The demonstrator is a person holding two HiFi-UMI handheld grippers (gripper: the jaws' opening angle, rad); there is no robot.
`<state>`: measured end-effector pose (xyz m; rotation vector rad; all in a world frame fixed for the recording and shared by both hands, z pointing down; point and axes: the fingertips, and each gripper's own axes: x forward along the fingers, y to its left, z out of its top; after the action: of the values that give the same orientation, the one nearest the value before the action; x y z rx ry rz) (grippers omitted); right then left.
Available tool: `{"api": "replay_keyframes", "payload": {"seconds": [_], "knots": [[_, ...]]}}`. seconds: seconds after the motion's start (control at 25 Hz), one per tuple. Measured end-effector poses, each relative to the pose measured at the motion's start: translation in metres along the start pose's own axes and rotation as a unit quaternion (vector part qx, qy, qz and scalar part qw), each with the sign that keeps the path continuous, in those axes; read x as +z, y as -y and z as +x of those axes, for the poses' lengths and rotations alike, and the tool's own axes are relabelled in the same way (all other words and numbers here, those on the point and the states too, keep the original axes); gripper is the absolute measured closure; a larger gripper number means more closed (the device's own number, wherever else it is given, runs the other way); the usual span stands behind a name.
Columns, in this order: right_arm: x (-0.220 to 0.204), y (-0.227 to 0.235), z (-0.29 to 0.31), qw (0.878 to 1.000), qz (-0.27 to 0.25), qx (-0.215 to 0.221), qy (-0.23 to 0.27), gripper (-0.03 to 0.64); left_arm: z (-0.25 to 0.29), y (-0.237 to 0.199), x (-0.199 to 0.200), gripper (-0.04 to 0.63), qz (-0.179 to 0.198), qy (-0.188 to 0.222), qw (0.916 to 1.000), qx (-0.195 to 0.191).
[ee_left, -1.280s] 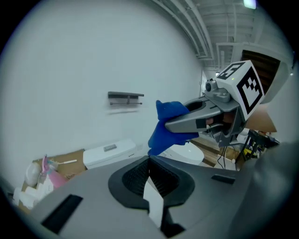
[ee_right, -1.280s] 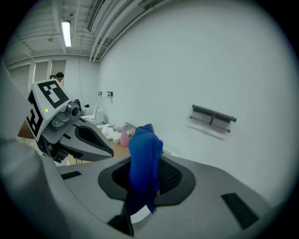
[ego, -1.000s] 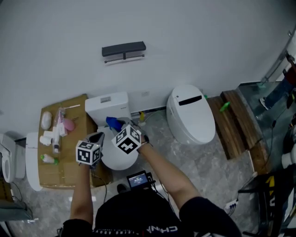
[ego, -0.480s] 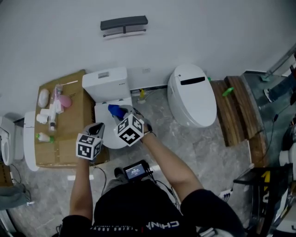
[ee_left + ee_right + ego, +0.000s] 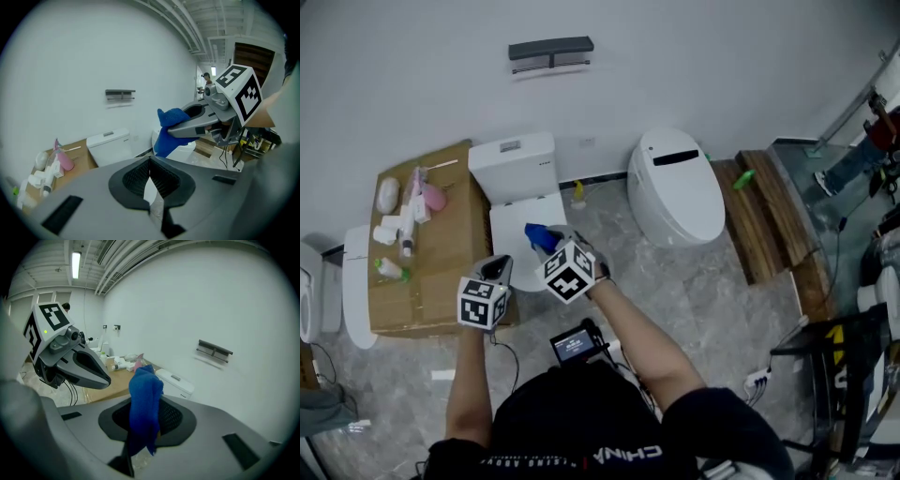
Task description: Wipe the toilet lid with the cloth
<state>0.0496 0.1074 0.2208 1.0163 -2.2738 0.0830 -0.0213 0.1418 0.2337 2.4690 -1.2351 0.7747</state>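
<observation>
The white toilet lid [image 5: 514, 223] lies closed in front of its tank [image 5: 511, 161]. Over the lid's front half my right gripper [image 5: 547, 247] is shut on a blue cloth [image 5: 540, 236]. The cloth [image 5: 143, 405] hangs bunched from the closed jaws in the right gripper view. My left gripper [image 5: 500, 269] hovers just left of it, over the lid's front left edge, shut with nothing in it. In the left gripper view my left gripper [image 5: 150, 177] shows its jaws closed, with the cloth [image 5: 168, 131] at the right gripper's tip ahead. The tank [image 5: 109, 145] stands beyond.
A cardboard box [image 5: 431, 267] with bottles and tubes on it sits left of the toilet. A second white toilet [image 5: 678, 190] stands to the right, a wooden step [image 5: 773, 220] beyond it. A small yellow bottle [image 5: 577, 194] stands on the floor. A dark shelf [image 5: 550, 52] hangs on the wall.
Both grippers have drawn back from the tank toward the front of the lid, the right one still shut on the cloth. The head view has shifted too.
</observation>
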Motion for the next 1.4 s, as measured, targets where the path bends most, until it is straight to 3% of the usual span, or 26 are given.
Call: {"api": "replay_keyframes", "payload": {"seconds": [0.24, 0.52, 1.08, 1.4], "knots": [[-0.008, -0.076, -0.019, 1.000, 0.003, -0.008, -0.003, 0.525, -0.052, -0.002, -0.057, 0.584, -0.016, -0.003, 0.9998, 0.006], [-0.029, -0.135, -0.041, 1.000, 0.006, -0.020, -0.019, 0.525, -0.081, 0.017, -0.100, 0.584, -0.008, -0.002, 0.9998, -0.017], [-0.042, -0.138, -0.067, 0.996, 0.069, -0.054, 0.004, 0.525, -0.093, 0.037, -0.090, 0.584, 0.013, 0.022, 0.9995, -0.021], [-0.048, -0.144, -0.068, 0.998, 0.044, -0.048, -0.002, 0.526, -0.092, 0.044, -0.095, 0.584, 0.024, 0.010, 0.9991, -0.033]]}}
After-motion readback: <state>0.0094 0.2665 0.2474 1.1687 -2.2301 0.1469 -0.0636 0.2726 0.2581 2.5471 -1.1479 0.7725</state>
